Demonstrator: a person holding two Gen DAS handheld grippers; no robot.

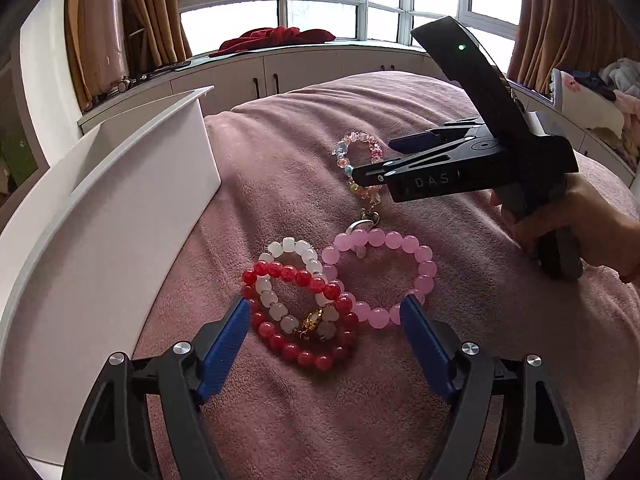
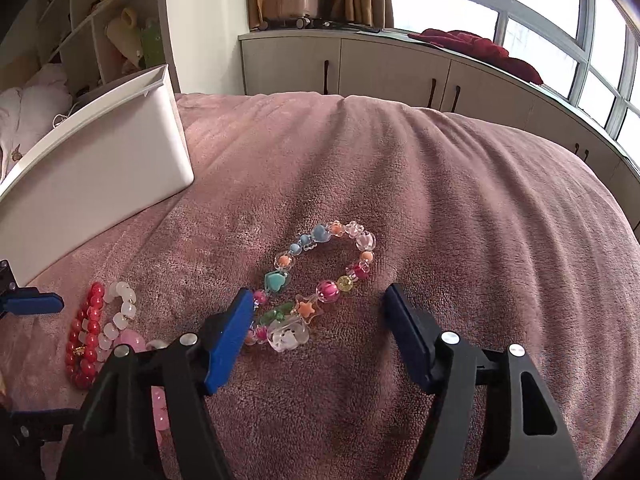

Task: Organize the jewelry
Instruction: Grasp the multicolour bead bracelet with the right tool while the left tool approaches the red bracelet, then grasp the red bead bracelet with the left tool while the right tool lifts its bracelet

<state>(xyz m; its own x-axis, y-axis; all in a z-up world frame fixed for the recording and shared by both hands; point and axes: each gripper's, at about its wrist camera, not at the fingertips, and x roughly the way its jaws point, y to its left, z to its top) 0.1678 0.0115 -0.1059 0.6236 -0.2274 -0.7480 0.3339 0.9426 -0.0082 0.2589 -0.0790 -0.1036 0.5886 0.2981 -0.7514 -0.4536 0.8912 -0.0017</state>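
Note:
On the pink blanket lie a red bead bracelet (image 1: pixel 298 344), a white bead bracelet (image 1: pixel 296 252) overlapping it, a pink bead bracelet (image 1: pixel 416 256) and a multicoloured charm bracelet (image 2: pixel 320 264). My left gripper (image 1: pixel 325 314) is open and empty, its blue fingers either side of the red and white bracelets. My right gripper (image 2: pixel 319 306) is open and empty just above the charm bracelet, its left finger (image 2: pixel 230 340) at the bracelet's near edge. The right gripper also shows in the left wrist view (image 1: pixel 372 170) over the charm bracelet (image 1: pixel 356 148).
A white open box (image 1: pixel 132 184) stands on the blanket to the left, also in the right wrist view (image 2: pixel 100 160). Low cabinets (image 2: pixel 400 68) under windows run behind the bed. A red cloth (image 1: pixel 276 38) lies on the sill. The blanket (image 2: pixel 460 200) spreads to the right.

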